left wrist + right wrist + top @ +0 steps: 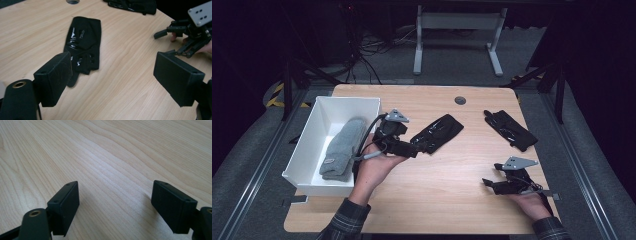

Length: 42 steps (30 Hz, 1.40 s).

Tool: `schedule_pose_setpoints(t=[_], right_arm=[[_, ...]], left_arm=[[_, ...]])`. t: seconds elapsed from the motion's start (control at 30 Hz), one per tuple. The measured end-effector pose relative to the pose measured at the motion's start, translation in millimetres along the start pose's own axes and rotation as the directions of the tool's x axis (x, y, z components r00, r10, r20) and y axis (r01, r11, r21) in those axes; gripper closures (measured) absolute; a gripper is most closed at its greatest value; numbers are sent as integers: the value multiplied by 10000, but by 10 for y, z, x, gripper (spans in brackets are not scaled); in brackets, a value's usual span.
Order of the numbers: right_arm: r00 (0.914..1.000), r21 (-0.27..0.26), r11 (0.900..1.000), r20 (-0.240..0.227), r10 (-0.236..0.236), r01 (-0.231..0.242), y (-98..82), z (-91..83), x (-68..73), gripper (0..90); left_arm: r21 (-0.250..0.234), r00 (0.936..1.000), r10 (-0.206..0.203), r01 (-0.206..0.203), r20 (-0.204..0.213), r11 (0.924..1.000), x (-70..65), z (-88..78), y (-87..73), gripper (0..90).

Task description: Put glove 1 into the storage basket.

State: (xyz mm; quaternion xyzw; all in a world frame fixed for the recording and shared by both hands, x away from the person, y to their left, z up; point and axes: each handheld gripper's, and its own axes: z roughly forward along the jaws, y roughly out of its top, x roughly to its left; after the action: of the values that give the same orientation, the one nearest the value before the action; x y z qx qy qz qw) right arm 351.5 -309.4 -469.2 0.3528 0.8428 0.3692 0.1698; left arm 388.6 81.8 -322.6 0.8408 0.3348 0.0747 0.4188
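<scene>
Lying flat mid-desk, the soft black fabric glove with glossy patches (83,45) should feel light, limp and slightly slick; pinching its bunched cuff looks safest. Left gripper (414,148) hovers beside it with jaws wide; right gripper (492,186) has jaws wide, empty.

A pale wooden table (447,200) with rounded corners carries a round grey grommet (460,100) near its far edge. At its left side stands a white rectangular bin (307,135), and a folded grey knit cloth (343,148) with a small label at its near end lies lengthwise inside it. Toward the far right corner of the tabletop lies a second black glove (510,129), well apart from the bin. Beyond the table, on the grey carpeted floor, stand the white legs of another desk (457,37), with a tangle of dark cables (367,50) to their left. Yellow-and-black hazard tape (277,95) marks the floor at the far left.
</scene>
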Motion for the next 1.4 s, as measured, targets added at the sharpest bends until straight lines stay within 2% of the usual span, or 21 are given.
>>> schedule_pose_setpoints(t=[0.17, 0.27, 0.37, 0.5, 0.57, 0.7, 0.77, 1.0, 1.1, 1.2, 1.27, 1.33, 1.4], right_arm=[[10000, 34, 10000, 43, -2, 2, 3, 2, 9, 212], [10000, 40, 10000, 38, -16, 15, 3, 4, 9, 209], [10000, 41, 10000, 31, -14, 14, 3, 4, 10, 208], [10000, 33, 10000, 24, -16, 16, 3, 5, 10, 208], [10000, 50, 10000, 29, -2, 2, 3, 3, 13, 207], [10000, 50, 10000, 28, -2, 1, 3, 4, 12, 207], [10000, 51, 10000, 31, -2, 2, 3, 4, 12, 207], [10000, 83, 9999, -43, -71, 71, 5, 8, 14, 183], [9999, 146, 9998, -93, -115, 117, 11, 6, 7, 183], [9998, 253, 9996, -137, -125, 129, 22, 2, -10, 184], [9998, 336, 9994, -165, -80, 86, 27, -7, -21, 186], [9998, 311, 9995, -163, -82, 87, 40, -25, -28, 187], [9999, 261, 9996, -51, -130, 131, 59, -42, -34, 187]], left_arm=[[99, 9996, 172, -175, 236, 9998, -98, 234, -109, 159], [141, 9991, 242, -247, 341, 9996, -130, 315, -158, 156], [353, 9986, 353, -367, 386, 9987, -170, 436, -238, 152], [498, 9978, 517, -537, 414, 9973, -199, 566, -347, 149], [568, 9977, 439, -468, 508, 9973, -199, 623, -411, 148], [715, 9971, 642, -671, 420, 9952, -191, 722, -519, 144], [747, 9962, 814, -834, 293, 9937, -182, 759, -581, 132], [1242, 9966, 770, -800, 288, 9890, -142, 884, -802, 106], [1300, 9961, 836, -868, 297, 9877, -144, 904, -853, 80], [1539, 9951, 974, -990, 181, 9831, -151, 939, -950, 46], [1682, 9958, 908, -907, 68, 9816, -145, 970, -1012, 5], [1760, 9958, 913, -909, 56, 9802, -144, 987, -1048, 0], [1850, 9941, 1089, -1072, 7, 9769, -148, 1001, -1077, 0]])
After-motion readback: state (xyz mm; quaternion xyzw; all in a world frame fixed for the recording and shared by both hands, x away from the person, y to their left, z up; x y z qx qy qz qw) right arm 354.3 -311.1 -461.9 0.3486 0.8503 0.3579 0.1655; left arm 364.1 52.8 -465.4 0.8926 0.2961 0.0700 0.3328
